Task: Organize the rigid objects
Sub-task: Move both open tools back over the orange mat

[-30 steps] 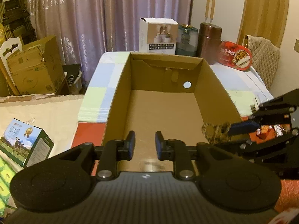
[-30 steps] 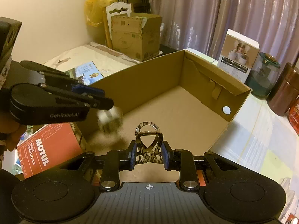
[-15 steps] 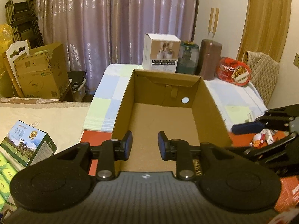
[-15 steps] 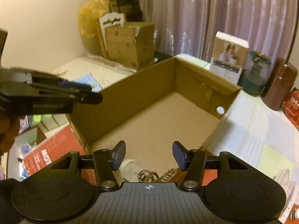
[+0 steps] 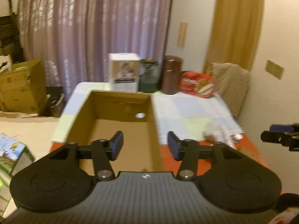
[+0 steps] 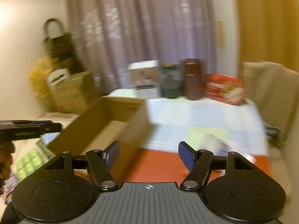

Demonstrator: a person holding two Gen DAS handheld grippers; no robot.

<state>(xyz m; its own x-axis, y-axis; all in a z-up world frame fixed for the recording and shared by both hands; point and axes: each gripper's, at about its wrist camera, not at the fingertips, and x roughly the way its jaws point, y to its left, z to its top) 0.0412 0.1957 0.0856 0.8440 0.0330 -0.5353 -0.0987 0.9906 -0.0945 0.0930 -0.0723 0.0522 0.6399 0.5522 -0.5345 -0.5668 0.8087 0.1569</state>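
The left hand-held gripper (image 5: 145,148) has nothing between its pads, and its jaws are opening above the near end of the cardboard box (image 5: 114,128). The right hand-held gripper (image 6: 149,155) is likewise empty, its jaws opening over the red mat (image 6: 164,166) just right of the box wall. Small pale objects (image 5: 220,132), too blurred to identify, lie on the mat at the edge of the checked cloth (image 5: 188,115) on the tabletop.

Both views are smeared, so a fast approach risks knocking those small pieces off the mat. The 2 tools are near each other and could collide. A sideways swing could clip the thin box wall and shift it.
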